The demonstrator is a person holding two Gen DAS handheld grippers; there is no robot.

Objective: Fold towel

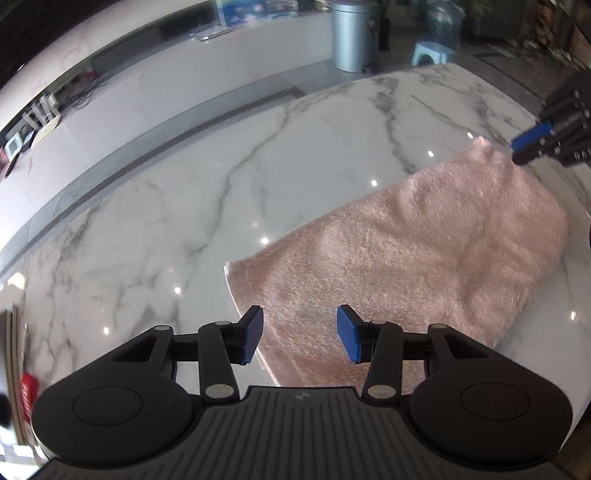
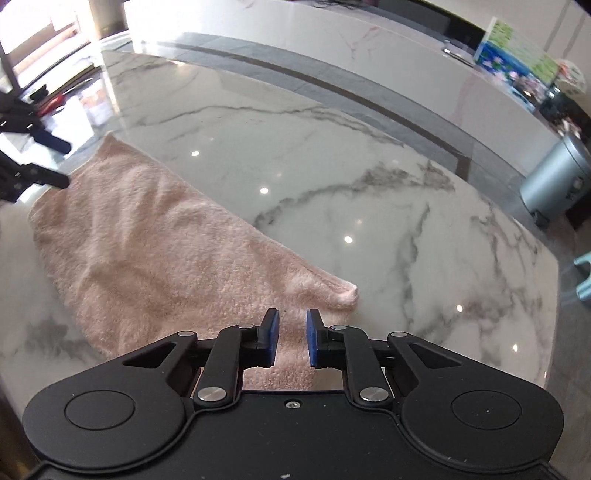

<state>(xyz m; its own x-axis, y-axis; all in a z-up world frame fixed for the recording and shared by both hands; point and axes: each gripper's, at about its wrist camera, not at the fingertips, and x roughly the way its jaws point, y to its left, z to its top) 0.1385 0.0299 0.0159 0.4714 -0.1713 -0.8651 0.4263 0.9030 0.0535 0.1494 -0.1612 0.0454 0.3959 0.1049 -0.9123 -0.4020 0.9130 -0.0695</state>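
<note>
A pink towel (image 1: 402,266) lies on the white marble table (image 1: 184,206), folded over into a thick band. My left gripper (image 1: 300,334) is open, its blue pads hovering just above the towel's near left corner. My right gripper (image 2: 291,339) is open with a narrower gap, low over the towel (image 2: 159,243) near its pointed right corner. In the left wrist view the right gripper (image 1: 524,149) shows at the towel's far corner. In the right wrist view the left gripper (image 2: 55,164) shows open at the towel's far left end.
A grey metal bin (image 1: 354,35) and a light blue stool (image 1: 432,51) stand on the floor beyond the table. A long white counter (image 2: 369,48) runs behind it. A red object (image 1: 27,395) lies at the table's left edge.
</note>
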